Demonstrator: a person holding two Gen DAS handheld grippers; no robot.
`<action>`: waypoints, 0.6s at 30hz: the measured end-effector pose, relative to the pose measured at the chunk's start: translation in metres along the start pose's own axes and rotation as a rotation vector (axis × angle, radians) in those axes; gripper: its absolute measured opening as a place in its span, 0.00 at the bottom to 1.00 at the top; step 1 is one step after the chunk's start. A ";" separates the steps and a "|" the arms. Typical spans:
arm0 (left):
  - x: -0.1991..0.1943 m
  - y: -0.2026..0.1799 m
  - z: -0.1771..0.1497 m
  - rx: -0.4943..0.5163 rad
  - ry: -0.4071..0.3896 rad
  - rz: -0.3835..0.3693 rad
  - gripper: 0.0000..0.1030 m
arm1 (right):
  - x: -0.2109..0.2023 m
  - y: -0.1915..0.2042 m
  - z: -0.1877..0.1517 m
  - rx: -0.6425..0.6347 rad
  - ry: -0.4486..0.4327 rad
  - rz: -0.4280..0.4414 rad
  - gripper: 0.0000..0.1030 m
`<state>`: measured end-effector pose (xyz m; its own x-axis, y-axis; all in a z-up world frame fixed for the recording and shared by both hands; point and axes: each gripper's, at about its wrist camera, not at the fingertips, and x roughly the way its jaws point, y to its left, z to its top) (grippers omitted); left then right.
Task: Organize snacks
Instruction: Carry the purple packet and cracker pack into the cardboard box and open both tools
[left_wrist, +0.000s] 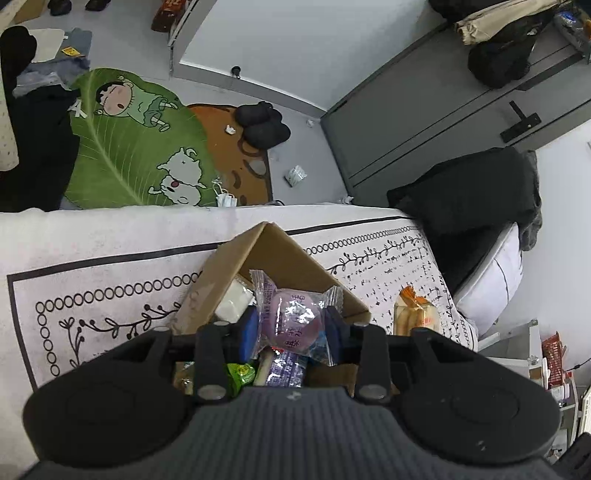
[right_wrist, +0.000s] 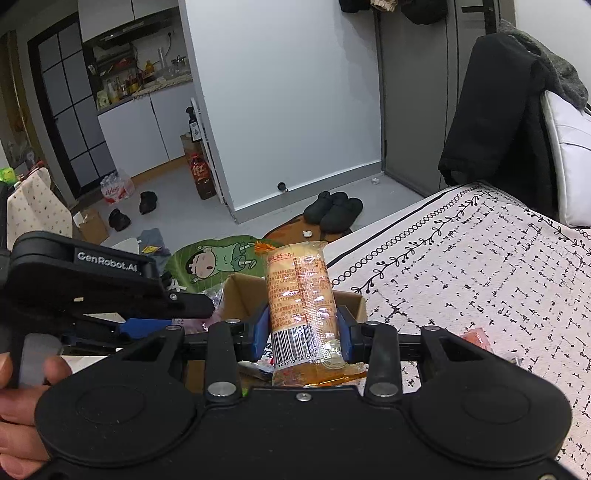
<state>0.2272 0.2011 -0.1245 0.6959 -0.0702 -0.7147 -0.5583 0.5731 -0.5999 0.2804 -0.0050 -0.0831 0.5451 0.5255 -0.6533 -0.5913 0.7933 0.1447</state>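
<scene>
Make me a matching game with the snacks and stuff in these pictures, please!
Things:
1. purple snack packet
2. orange biscuit packet
3. cardboard box
4. black slippers

Places:
A. on the floor
B. between the left gripper's fingers
C. on the patterned cloth
D. between the right gripper's fingers

Pairs: 1-B, 2-D, 3-C, 4-A

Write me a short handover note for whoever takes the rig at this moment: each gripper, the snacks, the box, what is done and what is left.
Left gripper: purple round snack pack between its blue pads, held over the cardboard box.
Right gripper: shut on the orange biscuit roll, raised near the box.
Done: the box on the patterned cloth already holds a white pack, a green one and others.
Left: release both packs into the box. A red packet still lies on the cloth at right; collect it next.
</scene>
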 end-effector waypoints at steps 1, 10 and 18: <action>-0.001 0.000 0.001 0.007 -0.004 0.002 0.40 | 0.000 0.002 0.000 -0.001 0.002 -0.004 0.36; -0.011 0.001 0.002 -0.003 -0.027 0.007 0.69 | -0.002 0.013 -0.004 0.003 0.023 -0.032 0.37; -0.016 -0.002 0.003 -0.003 -0.051 0.033 0.80 | -0.016 0.017 -0.001 -0.049 0.003 -0.068 0.65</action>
<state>0.2188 0.2030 -0.1112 0.6995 -0.0093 -0.7146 -0.5826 0.5716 -0.5778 0.2614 -0.0003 -0.0707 0.5831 0.4697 -0.6629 -0.5812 0.8112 0.0636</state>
